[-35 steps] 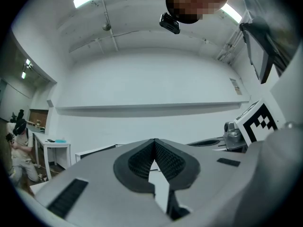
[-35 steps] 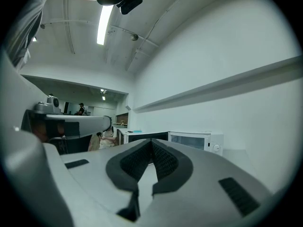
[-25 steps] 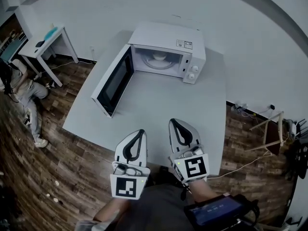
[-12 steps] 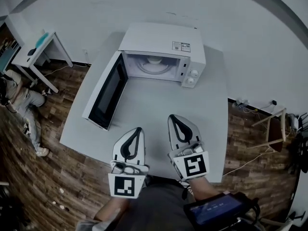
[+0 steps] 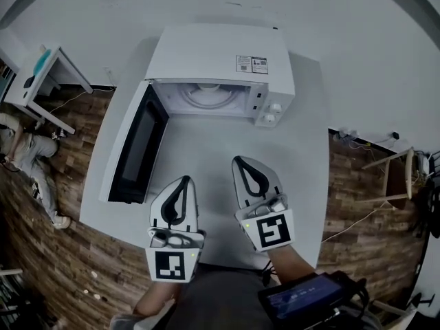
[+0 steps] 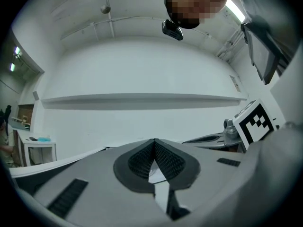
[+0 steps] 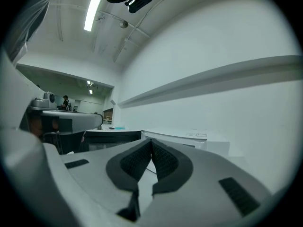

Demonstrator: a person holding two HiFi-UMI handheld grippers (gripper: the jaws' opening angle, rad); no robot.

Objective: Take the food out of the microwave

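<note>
White steel fills the far edge of the counter (image 5: 206,150): the microwave (image 5: 220,53) stands there with its door (image 5: 134,146) swung wide toward the counter's left edge, so the cavity is open to me. On the cavity floor sits a pale round dish (image 5: 206,96). I take that to be what holds the food, though from my head view it is too small and washed out to say what lies on it.

My left tool (image 5: 181,185) and right tool (image 5: 242,165) hang side by side over the near edge of the counter, well apart from the microwave and pointing level at it. Both have their pads pressed together with nothing between them, so neither has hold of anything.

The step in hand, as I judge it, is the approach. To do it well I should spread the jaws before I reach the opening, not inside it, where there is little room. I should go in level and centred, keeping my left tool off the open door and my right tool off the knobs (image 5: 273,112) at the right of the front. Then I would take the dish by its rim, raise it only slightly, and draw it straight back to the bare middle of the counter without tipping it.
</note>
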